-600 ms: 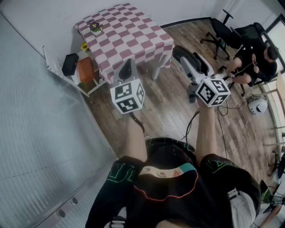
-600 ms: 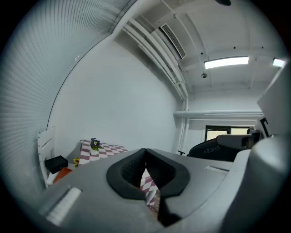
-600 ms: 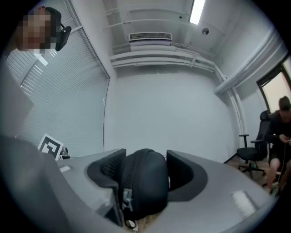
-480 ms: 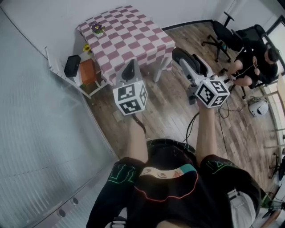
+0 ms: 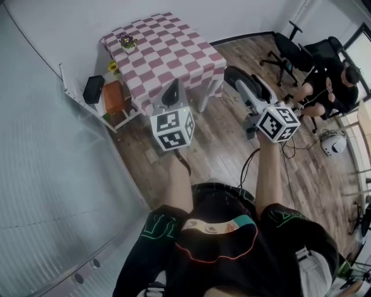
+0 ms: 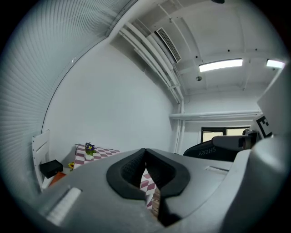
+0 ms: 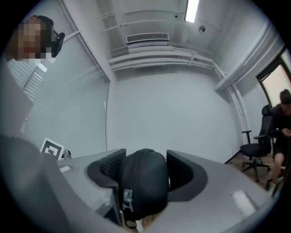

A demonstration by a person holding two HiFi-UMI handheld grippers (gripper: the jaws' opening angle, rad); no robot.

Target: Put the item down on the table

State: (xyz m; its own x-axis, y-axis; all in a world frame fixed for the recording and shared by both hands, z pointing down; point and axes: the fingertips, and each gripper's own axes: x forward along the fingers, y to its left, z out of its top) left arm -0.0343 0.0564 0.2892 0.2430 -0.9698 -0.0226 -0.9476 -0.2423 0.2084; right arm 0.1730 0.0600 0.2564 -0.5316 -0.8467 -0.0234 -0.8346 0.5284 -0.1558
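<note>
Right gripper [image 7: 145,157]: jaws wide, clamped on a black zip case [image 7: 143,186]. Left gripper [image 6: 145,152]: jaws pressed together, nothing between them.

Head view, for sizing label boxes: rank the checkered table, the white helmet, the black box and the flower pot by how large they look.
1. checkered table, by far the largest
2. white helmet and black box: they look alike, so unranked
3. flower pot, smallest

I'm seeing wood floor [image 5: 220,145], white wall [image 5: 87,17]; checkered table [image 5: 174,49] standing by it, office chair [image 5: 287,46] sitting right, ceiling light [image 6: 220,65] glowing.
</note>
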